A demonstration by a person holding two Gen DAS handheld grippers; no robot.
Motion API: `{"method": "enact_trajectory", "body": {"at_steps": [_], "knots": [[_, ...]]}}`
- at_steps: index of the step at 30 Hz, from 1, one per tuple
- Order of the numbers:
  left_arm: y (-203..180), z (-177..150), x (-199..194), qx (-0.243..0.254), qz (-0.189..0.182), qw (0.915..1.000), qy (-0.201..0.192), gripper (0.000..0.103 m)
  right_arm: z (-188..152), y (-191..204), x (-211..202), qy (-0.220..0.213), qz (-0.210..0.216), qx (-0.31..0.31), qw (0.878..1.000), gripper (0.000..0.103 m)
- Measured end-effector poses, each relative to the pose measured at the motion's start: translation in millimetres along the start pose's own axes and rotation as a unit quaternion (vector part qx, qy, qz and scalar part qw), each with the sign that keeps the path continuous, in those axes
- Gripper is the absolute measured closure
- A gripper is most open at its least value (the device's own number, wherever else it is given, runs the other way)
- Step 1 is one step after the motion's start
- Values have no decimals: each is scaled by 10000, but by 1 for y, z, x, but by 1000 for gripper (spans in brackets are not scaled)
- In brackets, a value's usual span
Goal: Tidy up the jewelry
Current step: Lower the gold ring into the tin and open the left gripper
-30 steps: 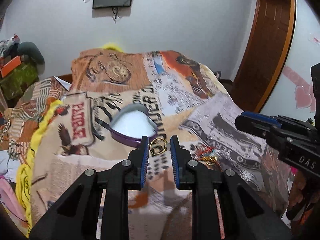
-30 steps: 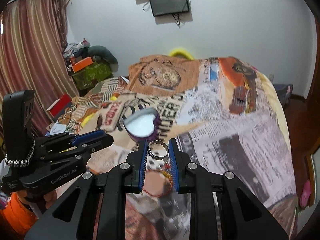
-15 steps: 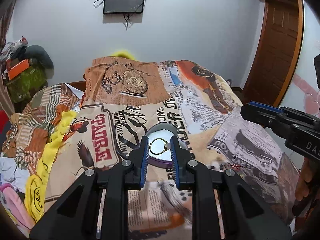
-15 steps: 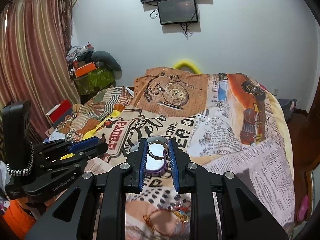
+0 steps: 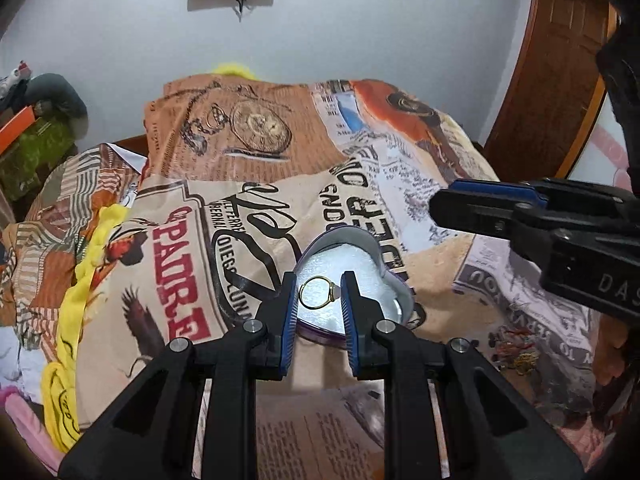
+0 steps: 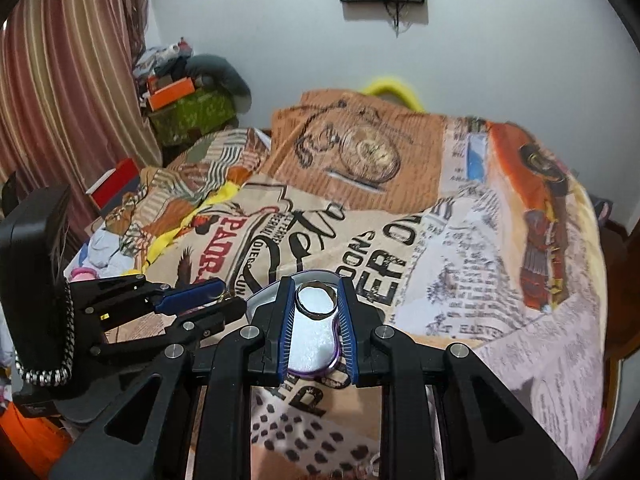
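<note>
Jewelry here means two rings, one in each pair of tongs, both held over the heart-shaped box (image 5: 384,280) that sits open on the printed bedspread (image 5: 200,272). The left tongs (image 5: 319,294) pinch a thin gold ring (image 5: 317,293) between their blue pads, its small setting pressed against the right-hand pad; the box's pale floor lies directly beyond and below the tips. The right tongs (image 6: 316,298) grip a wider silver ring (image 6: 316,299) the same way, again with the box (image 6: 312,344) just under and ahead of the tips.

The chief risk, as I judge it, is a ring missing the box. Each ring is caught only at two narrow spots on its rim, so a slight twist could let it pivot or spring out sideways as the pads part. The bedspread is soft and busily patterned, and a small ring landing there would be hard to find again. The two tongs are also close together over one small box, with the right tongs (image 5: 520,216) just to the right of the left pair; releasing both at once invites a bump. The box stands on yielding cloth, so a nudge on its rim could tip it.
</note>
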State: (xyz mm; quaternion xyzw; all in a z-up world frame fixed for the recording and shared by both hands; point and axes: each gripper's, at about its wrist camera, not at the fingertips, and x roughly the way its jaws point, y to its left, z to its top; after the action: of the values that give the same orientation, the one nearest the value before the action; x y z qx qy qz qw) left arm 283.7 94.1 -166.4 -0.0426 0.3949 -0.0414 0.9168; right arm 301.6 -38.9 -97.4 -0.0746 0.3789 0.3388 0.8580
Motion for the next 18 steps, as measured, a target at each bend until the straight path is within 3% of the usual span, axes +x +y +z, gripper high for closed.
{"method": "enact_trajectory", "body": {"at_steps": [8,18], "knots": [[6,3,22,94,-174,9993,324,83,6,-7,39,575,352,127,9976,84],[8,-1,43,57,-215,9980,585,83,4,-10,65,1051,487,241,9930,84]]}}
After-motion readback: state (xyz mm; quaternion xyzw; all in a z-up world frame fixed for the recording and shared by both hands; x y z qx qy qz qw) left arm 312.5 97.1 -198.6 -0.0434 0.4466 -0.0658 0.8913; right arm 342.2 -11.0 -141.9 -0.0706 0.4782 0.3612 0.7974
